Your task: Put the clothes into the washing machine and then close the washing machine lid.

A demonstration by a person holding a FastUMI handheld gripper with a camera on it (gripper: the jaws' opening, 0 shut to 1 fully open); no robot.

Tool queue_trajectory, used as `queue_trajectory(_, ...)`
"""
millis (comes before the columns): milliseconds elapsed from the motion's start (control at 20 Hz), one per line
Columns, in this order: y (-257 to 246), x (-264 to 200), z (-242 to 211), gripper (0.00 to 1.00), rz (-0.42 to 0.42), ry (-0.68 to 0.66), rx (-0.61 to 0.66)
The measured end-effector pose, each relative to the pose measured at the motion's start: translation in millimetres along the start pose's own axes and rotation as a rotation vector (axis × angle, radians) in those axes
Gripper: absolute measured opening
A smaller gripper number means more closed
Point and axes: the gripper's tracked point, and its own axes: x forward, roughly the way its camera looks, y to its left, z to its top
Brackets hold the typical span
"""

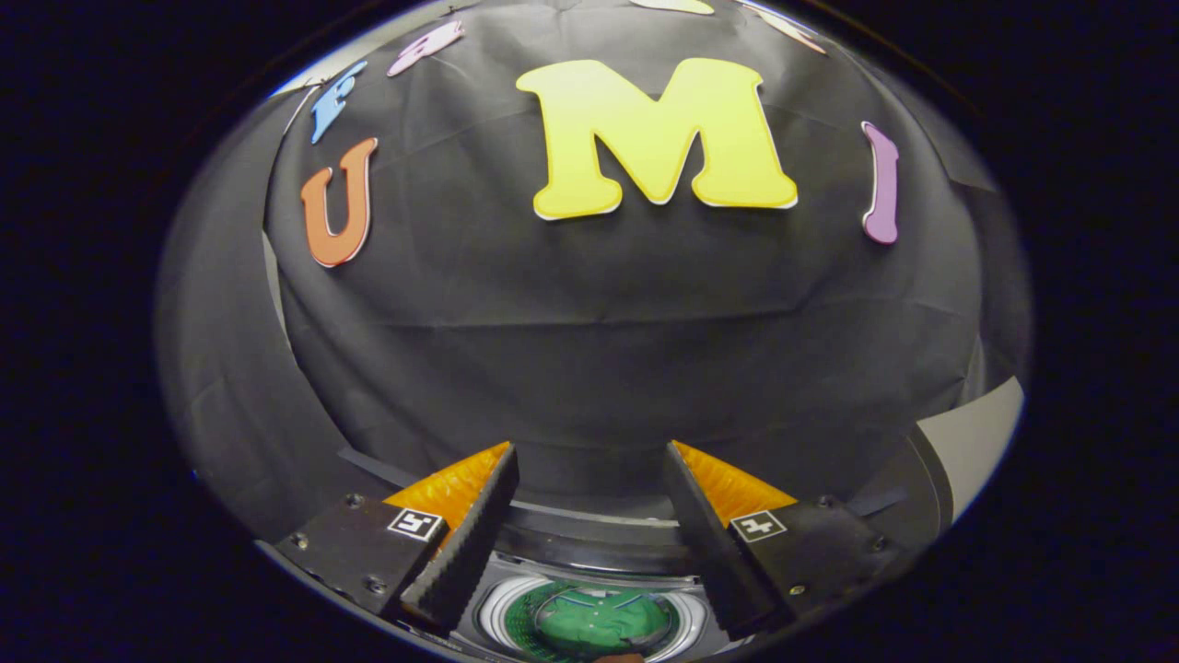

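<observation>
Below and between the spread, empty tongs (589, 479): washing machine (589, 552), drum open, green clothes (589, 622) lying inside. Loading step judged complete. Outstanding: closing the lid, which cannot be made out from here; next move calls for locating it and swinging it down.

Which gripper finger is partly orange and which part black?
Both fingers of the open, empty hand-held gripper match: ridged black pads inside, orange backs outside. Green clothes lie in the washing machine drum below.

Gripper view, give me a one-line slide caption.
Open gripper with nothing between its fingers, above the washing machine, a green garment lying in its drum.
</observation>
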Motion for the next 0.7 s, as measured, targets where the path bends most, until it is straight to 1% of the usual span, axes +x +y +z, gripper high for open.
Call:
queue_trajectory(450, 5.8, -26.0, -19.0, 0.99, -0.004, -0.051, -0.009)
queue_trajectory(700, 8.8, -42.7, -35.2, 0.98, -0.018, -0.042, 0.000)
